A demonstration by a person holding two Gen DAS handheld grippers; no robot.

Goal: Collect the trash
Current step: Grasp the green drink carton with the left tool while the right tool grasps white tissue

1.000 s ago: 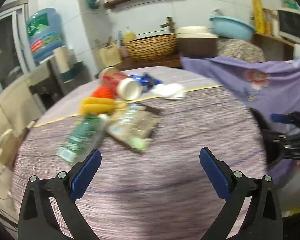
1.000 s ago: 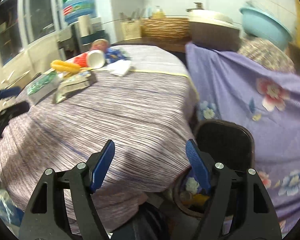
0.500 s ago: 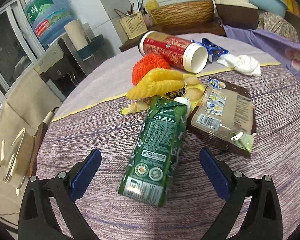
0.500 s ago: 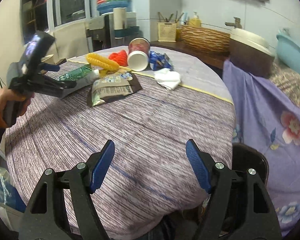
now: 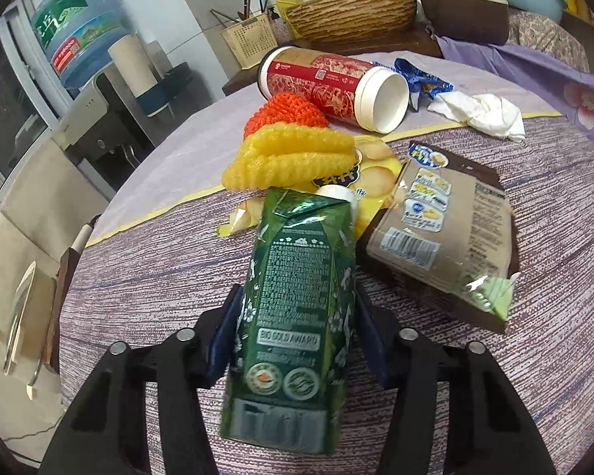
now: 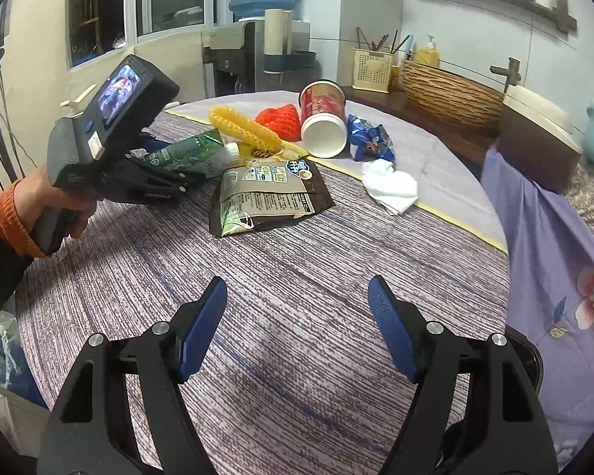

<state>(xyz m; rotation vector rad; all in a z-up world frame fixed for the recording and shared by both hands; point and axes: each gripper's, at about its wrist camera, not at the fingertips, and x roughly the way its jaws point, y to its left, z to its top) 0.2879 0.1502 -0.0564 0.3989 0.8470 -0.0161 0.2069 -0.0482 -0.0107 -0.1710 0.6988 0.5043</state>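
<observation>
On the cloth-covered counter point(image 5: 554, 356), the left hand-held gripper point(image 5: 297, 340) has just been closing and now pinches the green carton point(image 5: 297, 308) between its pads, ready to lift, while the right hand-held gripper point(image 6: 297, 328) hangs spread and empty.

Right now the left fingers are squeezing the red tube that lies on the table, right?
Not quite. The left fingers have just been closing on the green carton, not the red tube, which lies untouched farther back on the table. The left wrist view shows it.
</observation>
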